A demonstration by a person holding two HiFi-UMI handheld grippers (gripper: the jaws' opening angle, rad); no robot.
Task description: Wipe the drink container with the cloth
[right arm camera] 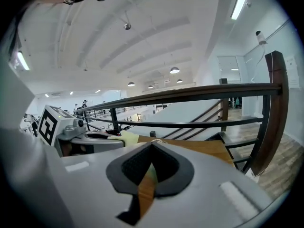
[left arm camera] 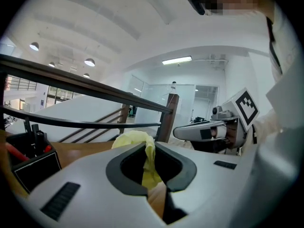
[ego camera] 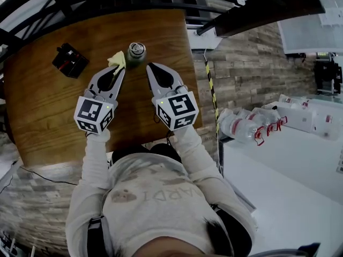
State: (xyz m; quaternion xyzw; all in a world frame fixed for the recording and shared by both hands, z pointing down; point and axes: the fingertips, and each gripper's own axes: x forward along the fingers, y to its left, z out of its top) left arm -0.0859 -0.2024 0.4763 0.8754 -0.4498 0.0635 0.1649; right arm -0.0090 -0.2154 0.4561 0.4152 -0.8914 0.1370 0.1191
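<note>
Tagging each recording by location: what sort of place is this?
Probably an upper-floor landing in a large office or lab building. A wooden table stands beside a dark railing, ceiling lamps hang over a high open hall beyond it, and a white counter holds plastic bottles.

The right claw [right arm camera: 151, 145] hides most of the drink container [ego camera: 136, 52] from its own view.

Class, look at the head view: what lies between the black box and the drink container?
Head view: the yellow cloth, pinched in the left claw, sits beside the drink container; toward the black box there is only bare tabletop.
</note>
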